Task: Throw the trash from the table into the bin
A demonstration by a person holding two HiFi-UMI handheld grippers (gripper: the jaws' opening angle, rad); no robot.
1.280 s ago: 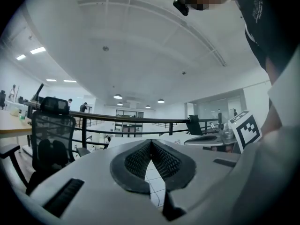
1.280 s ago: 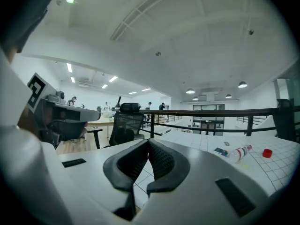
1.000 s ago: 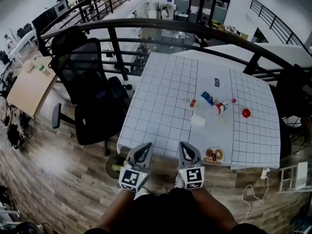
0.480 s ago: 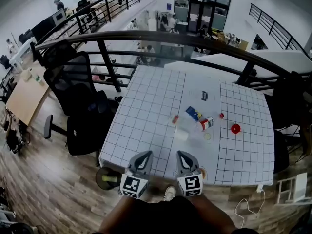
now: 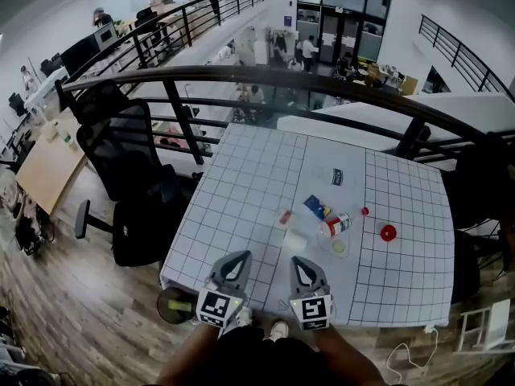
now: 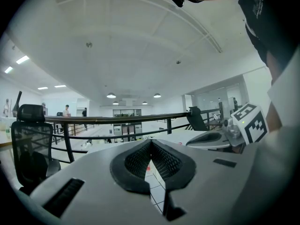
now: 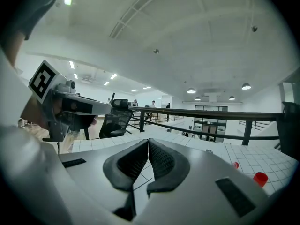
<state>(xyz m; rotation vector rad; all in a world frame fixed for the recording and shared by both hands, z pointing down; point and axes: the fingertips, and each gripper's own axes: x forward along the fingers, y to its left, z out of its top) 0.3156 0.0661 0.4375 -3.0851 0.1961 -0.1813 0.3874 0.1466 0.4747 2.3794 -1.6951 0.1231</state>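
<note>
White gridded worktop (image 5: pixel 241 191) carries all the trash: bottle (image 5: pixel 336 224), red cap (image 5: pixel 389 233) and blue wrapper (image 5: pixel 315 207), right of its middle. The bin (image 5: pixel 175 305) stands by its near-left corner. My left claw (image 5: pixel 229 273) and right claw (image 5: pixel 306 276), at its near edge, are both closed and empty. I judge the clearing unstarted.

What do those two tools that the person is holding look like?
The left hand-held gripper and the right hand-held gripper match: pale grey wedge-shaped bodies that taper to two jaws lined with black ribbed pads. Each carries a white cube printed with black square markers. No cables are visible.
</note>
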